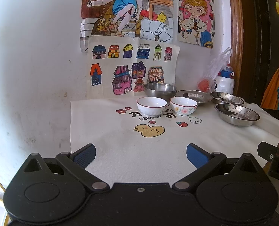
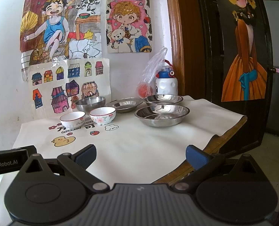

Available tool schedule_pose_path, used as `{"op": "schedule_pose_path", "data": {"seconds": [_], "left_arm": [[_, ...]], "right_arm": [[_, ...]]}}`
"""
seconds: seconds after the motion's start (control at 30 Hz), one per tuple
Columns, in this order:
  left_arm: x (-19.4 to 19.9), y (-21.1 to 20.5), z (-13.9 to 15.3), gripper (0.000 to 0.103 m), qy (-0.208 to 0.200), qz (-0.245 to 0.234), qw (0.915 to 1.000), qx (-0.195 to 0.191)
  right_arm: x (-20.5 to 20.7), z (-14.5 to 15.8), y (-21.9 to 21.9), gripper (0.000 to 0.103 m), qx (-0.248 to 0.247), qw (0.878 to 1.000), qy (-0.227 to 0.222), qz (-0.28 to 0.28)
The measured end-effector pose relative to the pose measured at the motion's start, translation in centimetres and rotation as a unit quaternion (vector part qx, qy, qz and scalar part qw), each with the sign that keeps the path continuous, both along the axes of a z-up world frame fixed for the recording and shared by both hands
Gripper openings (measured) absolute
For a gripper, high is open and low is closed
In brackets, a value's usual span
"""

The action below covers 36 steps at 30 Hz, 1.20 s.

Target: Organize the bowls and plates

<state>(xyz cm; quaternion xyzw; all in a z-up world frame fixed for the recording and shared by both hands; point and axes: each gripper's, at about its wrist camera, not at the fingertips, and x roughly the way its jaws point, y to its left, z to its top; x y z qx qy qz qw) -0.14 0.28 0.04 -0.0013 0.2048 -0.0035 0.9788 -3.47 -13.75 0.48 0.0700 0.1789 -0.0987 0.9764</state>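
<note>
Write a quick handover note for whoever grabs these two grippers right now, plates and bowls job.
Left gripper: open, empty, hovering over the near part of the table cloth.
Right gripper: open, empty, over the cloth's near right edge.
Bowls: two white ceramic bowls side by side, steel bowl behind them by the wall.
Plates: three steel plates set out separately to the right.
Done: nothing stacked or grouped yet.
Left: gather the bowls together and stack the plates.
</note>
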Motion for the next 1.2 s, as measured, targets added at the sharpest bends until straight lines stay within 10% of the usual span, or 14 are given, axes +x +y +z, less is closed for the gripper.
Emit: {"op": "schedule_pose_path", "data": {"seconds": [1.2], "left_arm": [[0.05, 0.14, -0.01, 0.102, 0.0, 0.0, 1.0, -0.002]], "right_arm": [[0.13, -0.14, 0.41, 0.103, -0.004, 1.0, 0.003, 0.001]]}}
